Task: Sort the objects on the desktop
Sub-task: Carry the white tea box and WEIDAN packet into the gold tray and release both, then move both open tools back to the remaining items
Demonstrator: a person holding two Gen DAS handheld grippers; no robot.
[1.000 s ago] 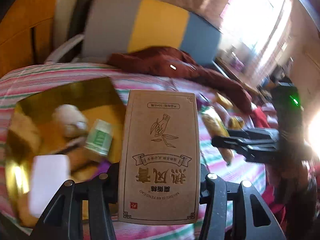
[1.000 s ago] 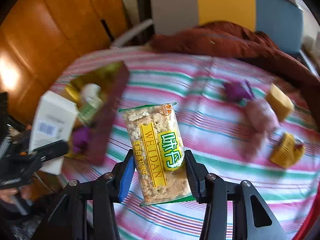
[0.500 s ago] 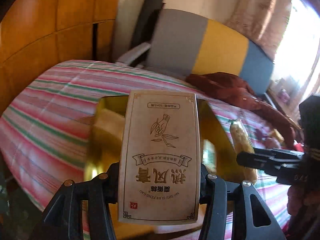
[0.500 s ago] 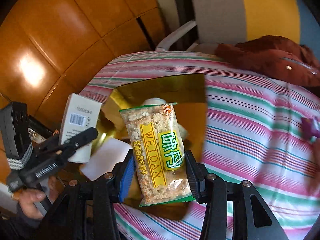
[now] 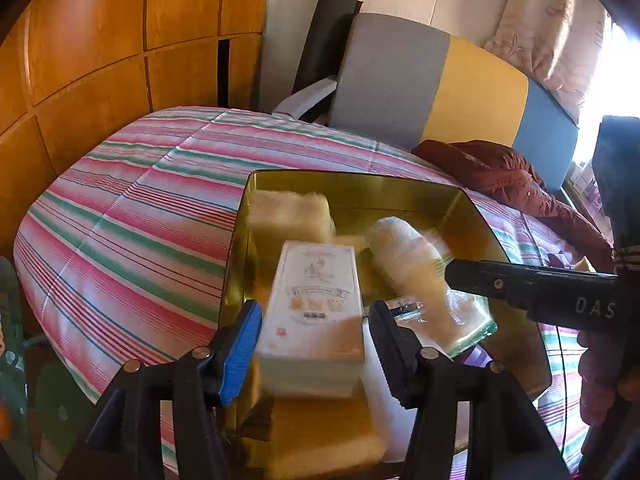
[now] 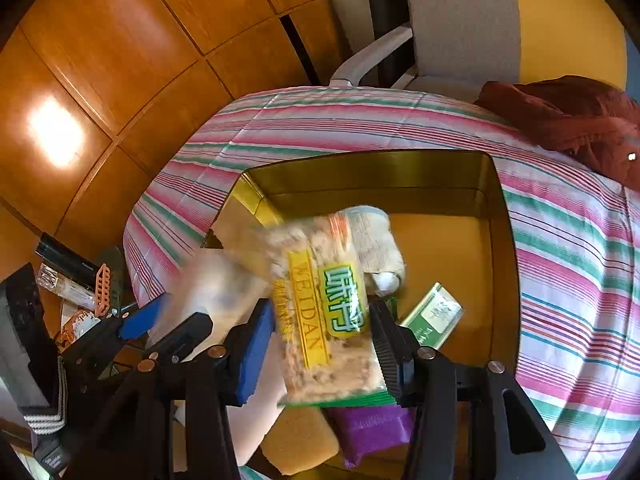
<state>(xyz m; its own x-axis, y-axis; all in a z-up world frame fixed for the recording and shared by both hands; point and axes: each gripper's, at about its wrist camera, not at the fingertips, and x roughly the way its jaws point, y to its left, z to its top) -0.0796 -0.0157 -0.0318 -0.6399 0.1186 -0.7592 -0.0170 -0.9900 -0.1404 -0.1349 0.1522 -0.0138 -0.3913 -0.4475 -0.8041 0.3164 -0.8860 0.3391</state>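
Note:
A gold tin box [image 5: 360,184] [image 6: 496,240] stands on the striped tablecloth. My left gripper [image 5: 312,344] is open over its near end; the tan printed carton [image 5: 314,312] is loose between the jaws, blurred, tipping into the box. My right gripper [image 6: 320,344] is open too; the WEIDAN snack bag [image 6: 324,312] sits tilted between its jaws, blurred, above the box. In the box lie a white bandage roll [image 5: 404,256] [image 6: 376,244], yellow sponges [image 5: 292,216] [image 6: 300,444], a green packet [image 6: 432,316] and a purple item [image 6: 372,432].
The striped table [image 5: 132,240] curves away left; wooden wall panels [image 5: 100,40] stand behind. A grey-yellow-blue chair [image 5: 440,88] holds a dark red cloth [image 5: 504,172]. The right gripper [image 5: 532,292] reaches in from the right in the left wrist view.
Both grippers have moved over the gold box and opened. The carton and the snack bag have slipped from their firm hold and are tipping down into the box.

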